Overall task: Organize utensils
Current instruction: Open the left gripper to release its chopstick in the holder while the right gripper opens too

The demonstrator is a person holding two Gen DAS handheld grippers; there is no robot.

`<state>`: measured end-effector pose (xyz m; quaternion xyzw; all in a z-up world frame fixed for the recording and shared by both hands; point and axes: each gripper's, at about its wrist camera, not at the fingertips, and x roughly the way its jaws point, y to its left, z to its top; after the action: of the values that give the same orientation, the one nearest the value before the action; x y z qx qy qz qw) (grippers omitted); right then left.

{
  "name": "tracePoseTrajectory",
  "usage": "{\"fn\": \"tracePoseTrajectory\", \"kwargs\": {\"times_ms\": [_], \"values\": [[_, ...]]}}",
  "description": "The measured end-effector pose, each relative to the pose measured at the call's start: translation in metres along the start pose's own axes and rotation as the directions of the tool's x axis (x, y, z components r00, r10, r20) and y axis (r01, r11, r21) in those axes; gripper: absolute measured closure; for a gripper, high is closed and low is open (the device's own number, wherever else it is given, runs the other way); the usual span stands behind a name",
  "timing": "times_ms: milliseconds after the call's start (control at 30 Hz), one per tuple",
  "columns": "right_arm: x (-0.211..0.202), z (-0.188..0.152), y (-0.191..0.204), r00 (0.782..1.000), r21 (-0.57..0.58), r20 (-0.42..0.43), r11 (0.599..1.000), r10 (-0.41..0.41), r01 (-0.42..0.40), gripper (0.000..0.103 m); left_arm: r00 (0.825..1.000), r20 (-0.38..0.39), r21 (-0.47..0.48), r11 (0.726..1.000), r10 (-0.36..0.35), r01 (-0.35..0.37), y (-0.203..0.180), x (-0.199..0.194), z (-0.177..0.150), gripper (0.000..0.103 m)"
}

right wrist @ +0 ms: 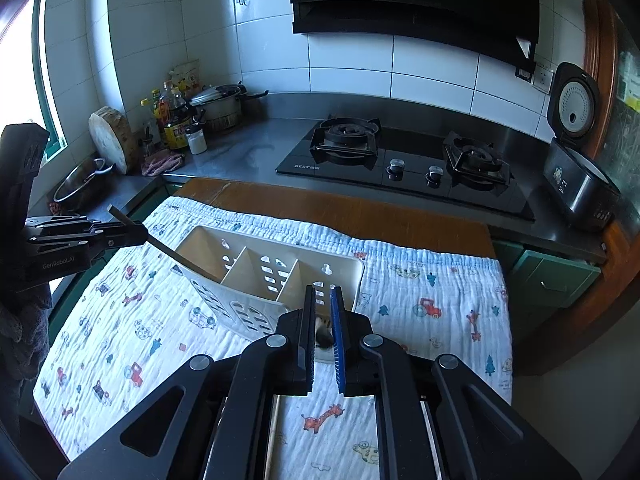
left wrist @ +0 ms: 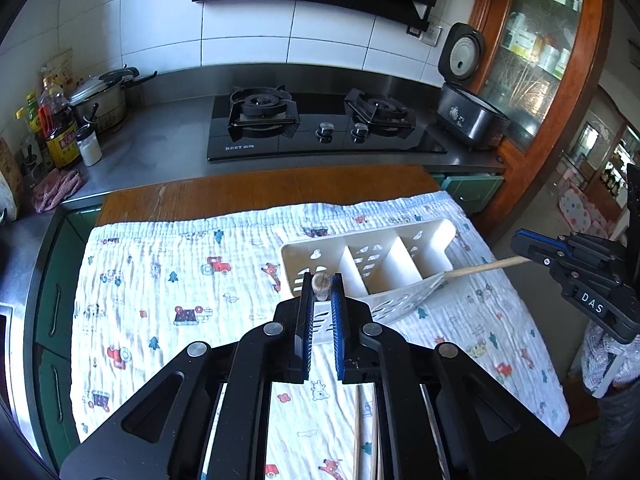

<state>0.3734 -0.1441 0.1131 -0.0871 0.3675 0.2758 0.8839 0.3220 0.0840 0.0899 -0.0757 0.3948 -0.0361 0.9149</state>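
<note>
A cream utensil holder (left wrist: 360, 260) with three compartments lies on its side on the printed cloth (left wrist: 160, 280); it also shows in the right wrist view (right wrist: 260, 272). My left gripper (left wrist: 322, 284) is shut on a wooden handle end (left wrist: 321, 282); in the right wrist view (right wrist: 140, 236) its dark utensil (right wrist: 176, 256) reaches into the holder's left compartment. My right gripper (right wrist: 322, 300) is shut on a wooden-handled utensil (right wrist: 324, 336); in the left wrist view (left wrist: 520, 246) its handle (left wrist: 480, 268) leads to a slotted spatula blade (left wrist: 400, 300) by the holder's mouth.
Wooden chopsticks (left wrist: 366, 432) lie on the cloth under my left gripper. Behind the wooden table edge (left wrist: 260, 188) are a gas hob (left wrist: 320, 128), a rice cooker (left wrist: 468, 116) at right, and bottles (left wrist: 60, 128) and a pot (left wrist: 100, 96) at left.
</note>
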Motion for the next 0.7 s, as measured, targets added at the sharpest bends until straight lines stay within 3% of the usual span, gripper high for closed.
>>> {"fn": "tracePoseTrajectory", "kwargs": {"times_ms": [67, 200, 433, 700], "values": [[-0.006, 0.000, 0.000, 1.000, -0.001, 0.016, 1.000, -0.005, 0.005, 0.091, 1.000, 0.015, 0.004, 1.000, 0.001, -0.002, -0.002, -0.006, 0.000, 0.090], [-0.030, -0.002, -0.002, 0.998, -0.003, 0.066, 1.000, -0.023, 0.023, 0.086, 0.998, 0.066, -0.002, 1.000, 0.014, -0.014, -0.005, -0.026, 0.000, 0.064], [-0.080, -0.030, 0.010, 0.990, -0.035, 0.135, 0.999, -0.030, 0.035, 0.077, 0.991, 0.134, 0.010, 1.000, 0.017, -0.018, -0.015, -0.067, -0.028, 0.051], [-0.083, -0.105, 0.033, 0.998, -0.058, 0.061, 0.998, 0.028, -0.024, 0.076, 0.993, 0.113, 0.009, 1.000, -0.016, 0.015, -0.021, -0.077, -0.099, 0.045]]}}
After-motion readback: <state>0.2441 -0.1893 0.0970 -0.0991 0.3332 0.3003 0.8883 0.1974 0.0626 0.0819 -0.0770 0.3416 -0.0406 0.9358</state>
